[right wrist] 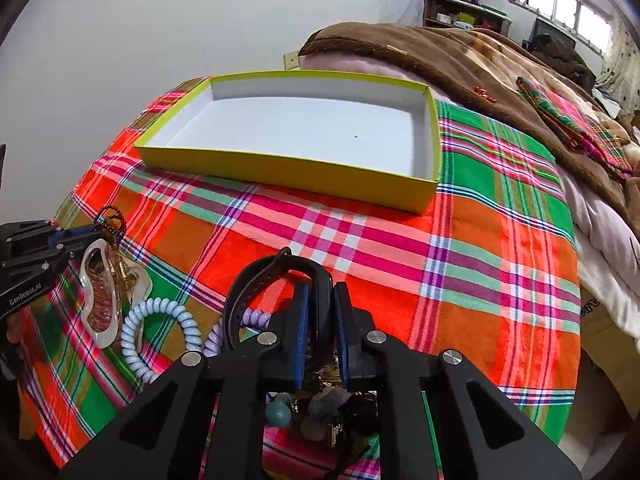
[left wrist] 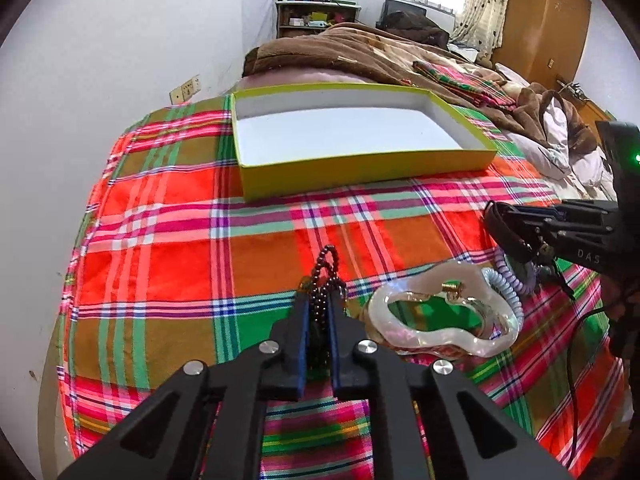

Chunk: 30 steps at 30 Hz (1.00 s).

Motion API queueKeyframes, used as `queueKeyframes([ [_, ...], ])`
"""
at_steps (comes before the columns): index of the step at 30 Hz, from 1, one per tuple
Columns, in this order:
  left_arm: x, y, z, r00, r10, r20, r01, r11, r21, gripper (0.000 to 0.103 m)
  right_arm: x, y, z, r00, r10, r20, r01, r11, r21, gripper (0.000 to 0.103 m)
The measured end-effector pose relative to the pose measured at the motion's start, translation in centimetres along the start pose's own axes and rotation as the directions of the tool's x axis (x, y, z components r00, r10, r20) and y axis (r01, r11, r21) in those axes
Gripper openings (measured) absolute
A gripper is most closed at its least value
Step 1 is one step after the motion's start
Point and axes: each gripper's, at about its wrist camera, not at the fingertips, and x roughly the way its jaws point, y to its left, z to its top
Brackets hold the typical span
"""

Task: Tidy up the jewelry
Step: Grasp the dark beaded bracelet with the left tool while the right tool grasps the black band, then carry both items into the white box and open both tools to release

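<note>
On the plaid cloth (left wrist: pixel 168 264), my left gripper (left wrist: pixel 320 300) is shut on a string of dark beads (left wrist: pixel 326 268) whose loop sticks out past the fingertips. My right gripper (right wrist: pixel 322 292) is shut on a black strap (right wrist: pixel 272 276) that arches up to its left. Between the two lie a pearly wavy hair clip (left wrist: pixel 440 340), a light blue coil tie (right wrist: pixel 160 320) and a lilac coil tie (right wrist: pixel 256 316). A shallow yellow-green box (right wrist: pixel 280 168) with a white inside stands beyond them, nothing in it. More small trinkets (right wrist: pixel 320 404) show under my right gripper.
A brown blanket (left wrist: pixel 340 52) is heaped behind the box, with a folded plaid cloth (right wrist: pixel 576 128) on it. A white wall (left wrist: pixel 120 40) runs along the left. The bed's edge (right wrist: pixel 588 280) drops off at the right.
</note>
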Motion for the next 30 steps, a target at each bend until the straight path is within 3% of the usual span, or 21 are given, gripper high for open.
queueKeyframes([
  [15,-2.0,2.1,1.2,0.998,0.014,0.068,-0.008,0.996,-0.092,0.007,-1.9,-0.7,0.6,0.999,-0.007,0.054,0.005,1.000,0.029,0.012],
  [30,-4.0,2.5,4.7,0.990,0.024,0.138,-0.014,0.997,-0.079,0.007,-4.1,-1.8,3.0,0.992,-0.018,0.124,0.011,0.998,0.057,0.012],
])
